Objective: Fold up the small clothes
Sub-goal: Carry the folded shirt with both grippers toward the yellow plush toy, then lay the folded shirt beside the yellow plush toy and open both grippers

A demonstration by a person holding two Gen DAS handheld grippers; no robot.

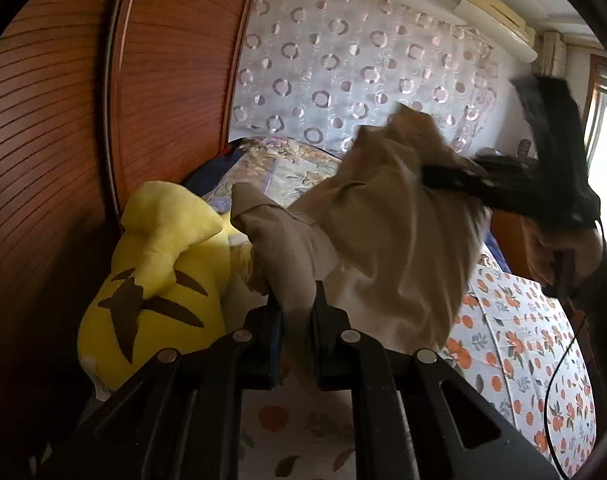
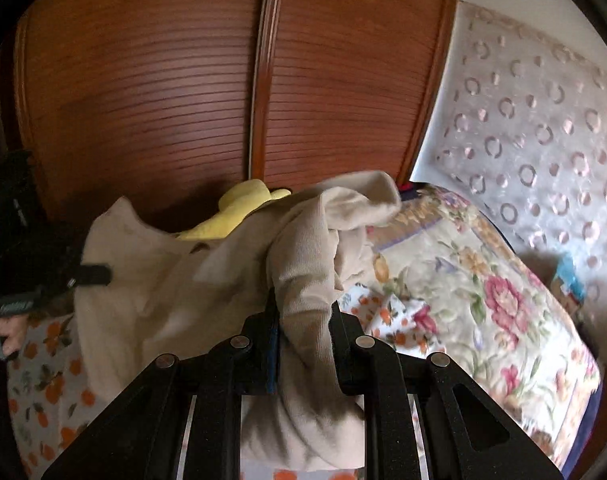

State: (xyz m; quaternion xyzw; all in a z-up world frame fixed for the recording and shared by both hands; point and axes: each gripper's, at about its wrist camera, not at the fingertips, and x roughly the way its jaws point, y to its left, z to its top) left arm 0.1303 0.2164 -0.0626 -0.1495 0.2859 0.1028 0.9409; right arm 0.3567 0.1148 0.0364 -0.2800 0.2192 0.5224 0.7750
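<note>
A small beige garment (image 1: 383, 232) hangs in the air above the bed, stretched between both grippers. My left gripper (image 1: 297, 300) is shut on one bunched end of it. My right gripper (image 2: 303, 308) is shut on another bunched end of the beige garment (image 2: 175, 280). In the left wrist view the right gripper (image 1: 435, 178) reaches in from the right, blurred, with its fingers buried in the cloth. In the right wrist view the left gripper (image 2: 97, 274) shows at the far left, clamped on the cloth's edge.
A yellow plush toy (image 1: 155, 280) lies against the wooden wardrobe (image 1: 63, 120). The bed has an orange-print sheet (image 1: 523, 340) and a floral quilt (image 2: 483, 300). A curtain with rings (image 1: 343, 60) hangs behind. A cable (image 1: 555, 380) dangles at the right.
</note>
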